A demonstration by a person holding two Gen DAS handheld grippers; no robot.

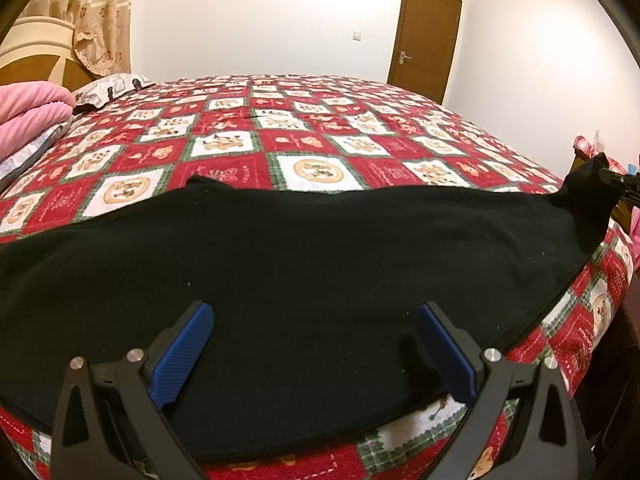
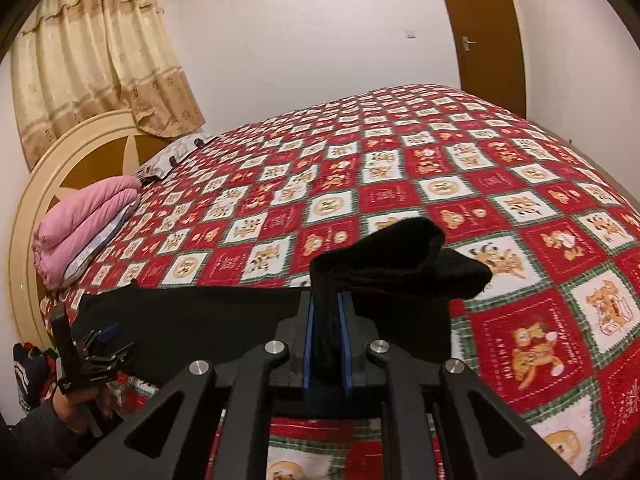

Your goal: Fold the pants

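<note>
Black pants (image 1: pixel 280 280) lie lengthwise along the near edge of a bed with a red patchwork cover (image 1: pixel 312 136). My left gripper (image 1: pixel 314 312) hovers over the middle of them, open, its blue pads wide apart and pinching nothing. My right gripper (image 2: pixel 326 300) is shut on one end of the pants (image 2: pixel 400 264); that bunched end hangs lifted above the cover. In the left wrist view, the right gripper (image 1: pixel 618 180) shows at the far right with the raised black cloth. In the right wrist view, a hand holds the left gripper (image 2: pixel 102 334) at the lower left.
A folded pink duvet (image 2: pixel 84 220) and a patterned pillow (image 2: pixel 176 152) rest by the round headboard (image 2: pixel 52 168). Behind it hangs a beige curtain (image 2: pixel 100 60), and a brown door (image 1: pixel 428 36) stands in the far wall. The bed edge (image 1: pixel 568 332) drops off beside the pants.
</note>
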